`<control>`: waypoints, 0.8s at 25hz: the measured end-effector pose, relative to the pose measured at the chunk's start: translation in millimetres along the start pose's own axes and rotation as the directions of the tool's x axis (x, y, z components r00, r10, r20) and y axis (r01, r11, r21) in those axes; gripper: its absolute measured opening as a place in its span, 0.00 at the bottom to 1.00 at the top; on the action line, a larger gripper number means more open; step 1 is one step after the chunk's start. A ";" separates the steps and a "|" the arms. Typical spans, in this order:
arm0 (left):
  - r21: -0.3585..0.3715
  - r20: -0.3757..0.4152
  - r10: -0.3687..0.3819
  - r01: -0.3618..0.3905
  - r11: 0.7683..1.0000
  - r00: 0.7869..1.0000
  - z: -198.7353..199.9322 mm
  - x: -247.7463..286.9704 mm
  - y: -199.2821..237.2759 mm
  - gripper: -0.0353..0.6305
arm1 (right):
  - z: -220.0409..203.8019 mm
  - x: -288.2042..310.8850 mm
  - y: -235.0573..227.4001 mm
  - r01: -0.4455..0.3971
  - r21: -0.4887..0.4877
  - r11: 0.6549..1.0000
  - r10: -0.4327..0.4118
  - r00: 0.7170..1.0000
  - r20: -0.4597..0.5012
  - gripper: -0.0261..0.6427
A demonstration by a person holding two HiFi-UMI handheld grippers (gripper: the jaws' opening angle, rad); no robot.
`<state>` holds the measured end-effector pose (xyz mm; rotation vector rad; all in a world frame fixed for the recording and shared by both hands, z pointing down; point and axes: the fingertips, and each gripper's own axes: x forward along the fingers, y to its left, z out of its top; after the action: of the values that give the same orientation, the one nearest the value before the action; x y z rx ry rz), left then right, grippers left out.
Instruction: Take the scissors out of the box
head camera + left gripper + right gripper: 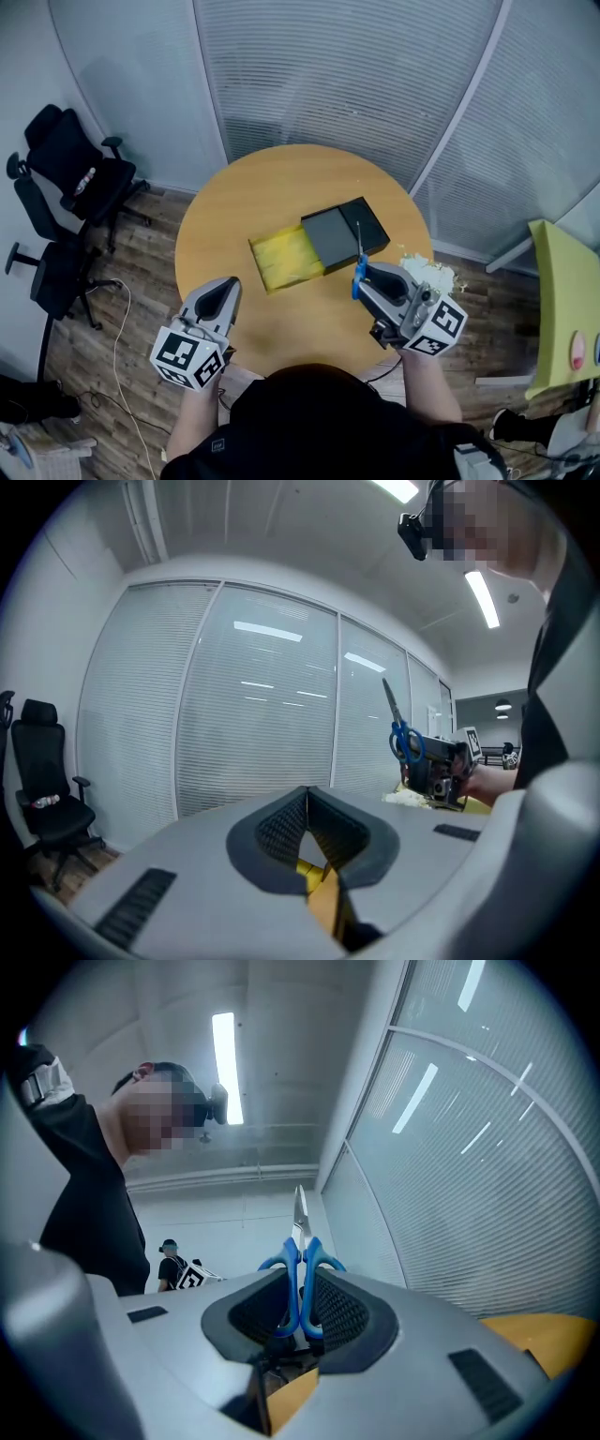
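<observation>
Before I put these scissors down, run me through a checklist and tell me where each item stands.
1. Scissors clamped by the handles in the right tongs: ok.
2. Scissors clear of the box: ok.
3. Blades closed: ok.
4. Left tongs shut and empty: ok.
5. Bare table beside the box for a landing spot: ok.
6. Grip firm enough not to slip: cannot tell.
</observation>
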<state>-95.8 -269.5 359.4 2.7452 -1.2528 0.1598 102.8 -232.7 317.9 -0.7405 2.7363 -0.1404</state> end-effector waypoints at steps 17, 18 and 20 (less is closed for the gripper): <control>0.181 0.039 -0.082 0.074 0.981 0.996 80.5 34.5 9.4 0.07 | 41.8 53.1 -44.3 0.126 -0.168 0.978 -0.130 0.991 -0.012 0.19; 0.180 0.069 -0.049 0.036 0.983 0.996 85.0 35.3 13.4 0.08 | 46.6 53.7 -45.4 0.146 -0.157 0.977 -0.146 0.989 0.016 0.19; 0.150 0.134 0.013 -0.033 0.988 0.991 90.1 35.0 17.6 0.08 | 49.2 53.4 -46.2 0.180 -0.129 0.975 -0.174 0.983 0.061 0.19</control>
<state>-82.2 -320.7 276.7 2.9149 -1.3583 0.0795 96.4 -300.3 265.1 -1.0118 2.6501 0.0243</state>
